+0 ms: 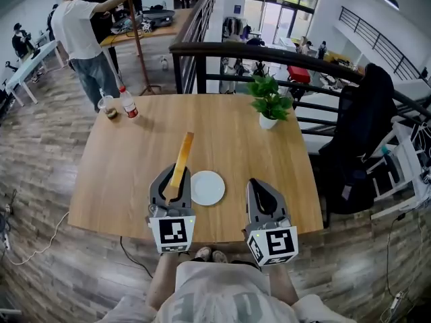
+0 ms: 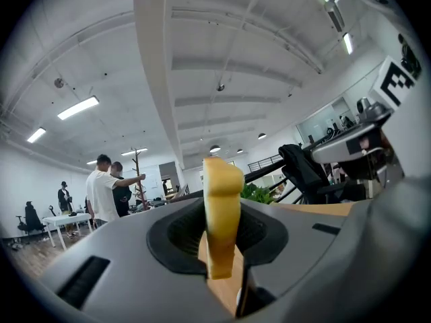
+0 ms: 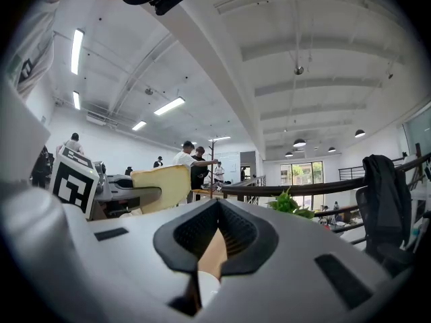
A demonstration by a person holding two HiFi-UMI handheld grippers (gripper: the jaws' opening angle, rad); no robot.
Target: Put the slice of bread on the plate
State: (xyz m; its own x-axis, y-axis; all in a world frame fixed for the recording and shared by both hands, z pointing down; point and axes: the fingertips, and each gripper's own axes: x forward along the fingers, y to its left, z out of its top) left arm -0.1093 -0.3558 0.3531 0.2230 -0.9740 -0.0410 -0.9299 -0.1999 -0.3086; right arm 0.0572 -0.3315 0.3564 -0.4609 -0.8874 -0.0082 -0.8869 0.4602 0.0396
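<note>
A slice of bread (image 1: 182,157) stands on edge, and my left gripper (image 1: 174,175) is shut on its lower part above the wooden table (image 1: 121,180). Along the left gripper view the bread (image 2: 221,210) rises thin and yellow between the pads (image 2: 182,233). The white plate (image 1: 207,188) lies empty just right of that gripper, near the table's front edge. My right gripper (image 1: 262,188) hovers to the right of the plate, its jaws together with nothing in them. In the right gripper view (image 3: 214,244) the bread (image 3: 163,185) shows broadside at left.
A potted plant (image 1: 269,103) stands at the table's far right. A red-labelled bottle (image 1: 128,103) and a small glass (image 1: 108,105) sit at the far left corner. A dark railing (image 1: 269,56) and a chair with a black jacket (image 1: 363,130) lie beyond. People (image 1: 79,36) stand at back left.
</note>
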